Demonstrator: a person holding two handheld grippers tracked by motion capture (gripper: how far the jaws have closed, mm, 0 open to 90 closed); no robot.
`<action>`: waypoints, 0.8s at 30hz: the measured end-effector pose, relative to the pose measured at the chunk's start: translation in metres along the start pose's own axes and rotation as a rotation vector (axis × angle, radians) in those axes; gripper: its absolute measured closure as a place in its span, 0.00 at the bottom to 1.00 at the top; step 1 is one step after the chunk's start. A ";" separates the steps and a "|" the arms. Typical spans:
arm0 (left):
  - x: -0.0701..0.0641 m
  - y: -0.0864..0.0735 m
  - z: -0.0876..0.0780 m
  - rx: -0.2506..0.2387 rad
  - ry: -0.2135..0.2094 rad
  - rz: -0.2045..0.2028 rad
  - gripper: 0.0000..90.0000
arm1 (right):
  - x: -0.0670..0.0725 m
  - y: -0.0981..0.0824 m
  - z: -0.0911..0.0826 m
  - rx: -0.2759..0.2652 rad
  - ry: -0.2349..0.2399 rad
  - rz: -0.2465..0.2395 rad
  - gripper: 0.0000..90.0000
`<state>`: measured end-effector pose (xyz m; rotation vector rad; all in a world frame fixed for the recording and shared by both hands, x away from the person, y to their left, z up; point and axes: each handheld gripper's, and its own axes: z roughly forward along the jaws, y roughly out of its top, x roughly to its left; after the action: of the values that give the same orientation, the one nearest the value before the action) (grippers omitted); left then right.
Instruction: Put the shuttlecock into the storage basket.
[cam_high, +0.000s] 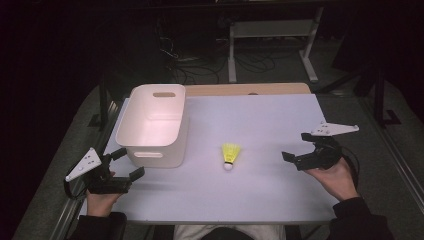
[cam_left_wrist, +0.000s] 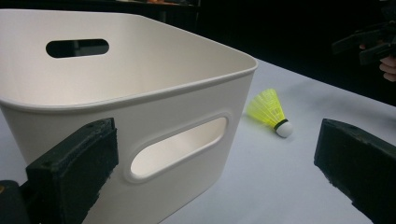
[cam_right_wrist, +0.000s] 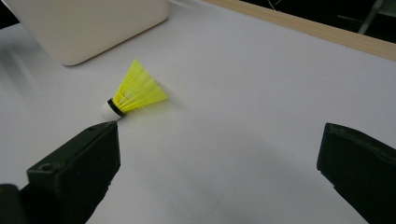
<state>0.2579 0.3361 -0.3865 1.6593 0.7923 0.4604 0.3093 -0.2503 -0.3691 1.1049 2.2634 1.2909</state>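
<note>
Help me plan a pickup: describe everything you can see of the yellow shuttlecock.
The shuttlecock has a bright yellow, ribbed skirt that looks like plastic, a black band, and a rounded white tip. It lies on its side on the white table, tip toward the person, skirt flaring away. It sits to the right of the white bin, apart from it. Nothing but the table touches it; the right gripper is open, short of it.
</note>
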 end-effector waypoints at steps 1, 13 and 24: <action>0.000 0.000 0.000 0.000 0.000 0.000 0.00 | 0.000 0.001 0.000 -0.001 0.002 -0.001 0.00; 0.000 0.000 0.000 0.001 0.001 -0.001 0.00 | -0.001 0.016 0.001 0.021 0.009 -0.019 0.00; 0.000 0.000 0.000 0.003 -0.001 0.000 0.00 | -0.005 0.024 0.007 0.043 0.015 -0.029 0.00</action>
<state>0.2579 0.3361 -0.3867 1.6616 0.7931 0.4587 0.3273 -0.2427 -0.3535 1.0764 2.3201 1.2487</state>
